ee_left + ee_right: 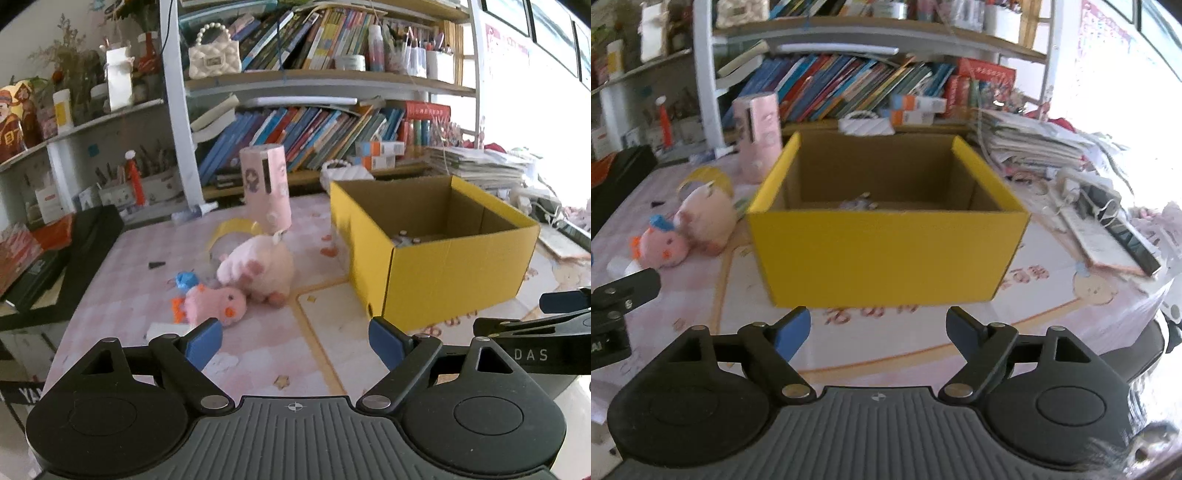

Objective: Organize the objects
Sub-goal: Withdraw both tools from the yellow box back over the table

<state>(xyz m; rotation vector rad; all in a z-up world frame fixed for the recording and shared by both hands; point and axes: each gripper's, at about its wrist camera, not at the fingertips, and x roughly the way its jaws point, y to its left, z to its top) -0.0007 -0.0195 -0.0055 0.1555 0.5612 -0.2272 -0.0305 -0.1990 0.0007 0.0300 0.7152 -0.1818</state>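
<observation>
Kept the left tool [295,332] wide open with nothing between its blue pads, hovering low over the bench [258,369]. Kept the right tool [879,321] about as wide and just as empty, aimed straight at the near wall of the yellow box [886,254].

Left the box open-topped, with only a few small items showing on its floor, too blurred to name.

Found the loose things all to the left of the box: a pink duck [218,302] on its side, a pale plush [258,269] touching it on the side nearer the box, a blue bit [186,278] just beyond the duck, a yellow band [229,227] behind the plush, and a pink tube [267,188] upright beyond them, near the box's far left corner.

Judged the duck nearest of these to the left tool: just ahead of its left pad and a little off its centre line, away from the box. Judged the right tool clearly farther off, with the box's left corner between it and the toys. Read the duck's long axis as lying roughly across the left tool's line, along the box's near wall, though the soft shape made that uncertain. Reckoned a slight swing away from the box, and perhaps a roll of the wrist, needed before closing across the duck's narrow side.
</observation>
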